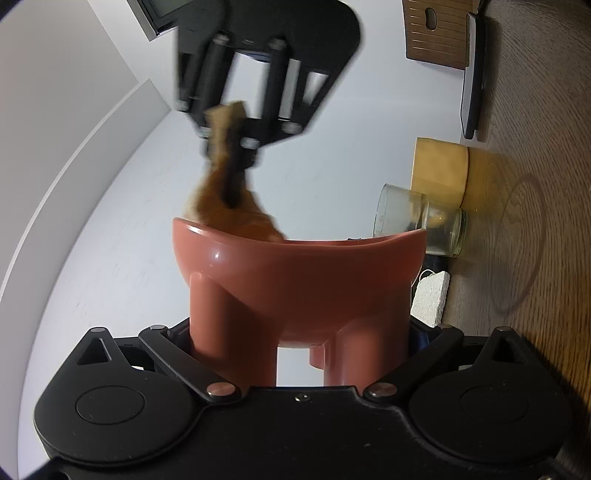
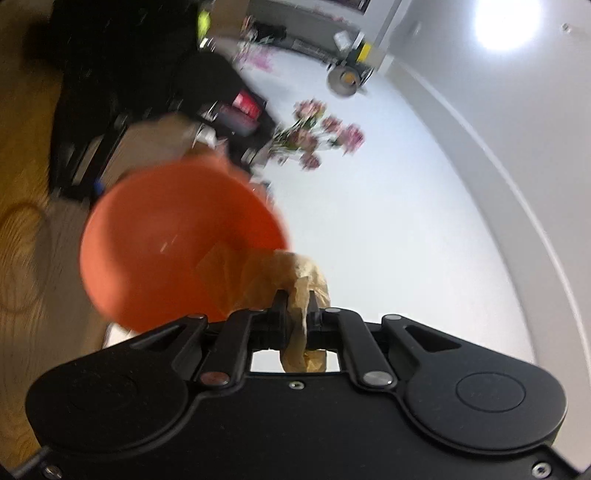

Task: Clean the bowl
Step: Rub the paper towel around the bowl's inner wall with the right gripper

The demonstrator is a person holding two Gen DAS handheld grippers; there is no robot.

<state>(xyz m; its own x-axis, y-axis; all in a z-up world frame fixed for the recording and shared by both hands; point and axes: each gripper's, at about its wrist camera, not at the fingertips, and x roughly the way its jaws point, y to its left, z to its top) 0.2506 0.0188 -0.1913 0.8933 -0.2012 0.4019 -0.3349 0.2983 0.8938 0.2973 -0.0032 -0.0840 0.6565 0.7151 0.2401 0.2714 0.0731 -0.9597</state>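
Observation:
A terracotta-red bowl (image 1: 295, 273) on stubby legs is tipped up in the left wrist view. My left gripper (image 1: 299, 332) is shut on it, with a finger on either side of the legs. The right gripper (image 1: 229, 177) comes in from above, blurred, shut on a crumpled brown paper cloth (image 1: 221, 206) that dips over the bowl's far rim. In the right wrist view the right gripper (image 2: 295, 299) pinches the cloth (image 2: 291, 273). The cloth's loose end lies inside the orange-red bowl (image 2: 177, 236), near the rim.
A wooden table (image 1: 535, 184) fills the right side. On it are a glass jar (image 1: 417, 225), a pale wooden cylinder (image 1: 439, 173), a white sponge block (image 1: 430, 299), a dark tablet (image 1: 474, 74) and a slatted wooden board (image 1: 436, 33). Pink flowers (image 2: 317, 136) stand beyond the bowl.

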